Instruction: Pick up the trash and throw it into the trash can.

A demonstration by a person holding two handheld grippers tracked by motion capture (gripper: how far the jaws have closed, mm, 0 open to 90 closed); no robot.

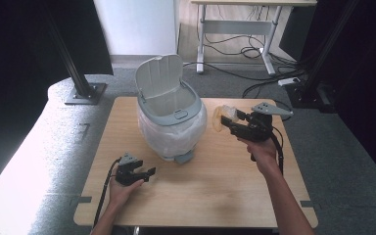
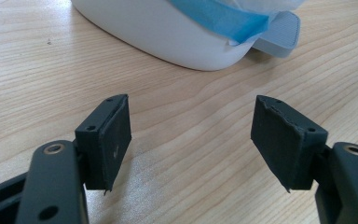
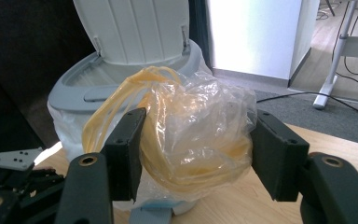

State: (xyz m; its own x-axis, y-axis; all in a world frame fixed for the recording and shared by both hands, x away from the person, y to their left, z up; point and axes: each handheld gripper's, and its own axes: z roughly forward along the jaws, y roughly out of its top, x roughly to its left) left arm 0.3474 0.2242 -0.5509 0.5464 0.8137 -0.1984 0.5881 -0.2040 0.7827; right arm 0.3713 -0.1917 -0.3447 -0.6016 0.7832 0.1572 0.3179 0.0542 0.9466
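A white bin (image 1: pixel 172 128) with a grey rim and raised lid (image 1: pixel 159 76) stands on the wooden table (image 1: pixel 210 191), lined with a white bag. My right gripper (image 1: pixel 226 122) is held above the table just right of the bin, shut on a crumpled clear and yellow plastic bag (image 1: pixel 222 116) (image 3: pixel 196 137); the bag bulges between its fingers (image 3: pixel 126 149). The bin's open mouth (image 3: pixel 116 79) lies behind the bag in the right gripper view. My left gripper (image 1: pixel 147 173) rests low near the front left, open and holding nothing, facing the bin's base (image 2: pixel 168 35).
A grey foot pedal (image 2: pixel 279 35) sticks out at the bin's base, beside blue tape (image 2: pixel 219 16). Beyond the table are a black stand (image 1: pixel 81 88), a desk frame (image 1: pixel 240 29) and floor cables (image 1: pixel 254 54).
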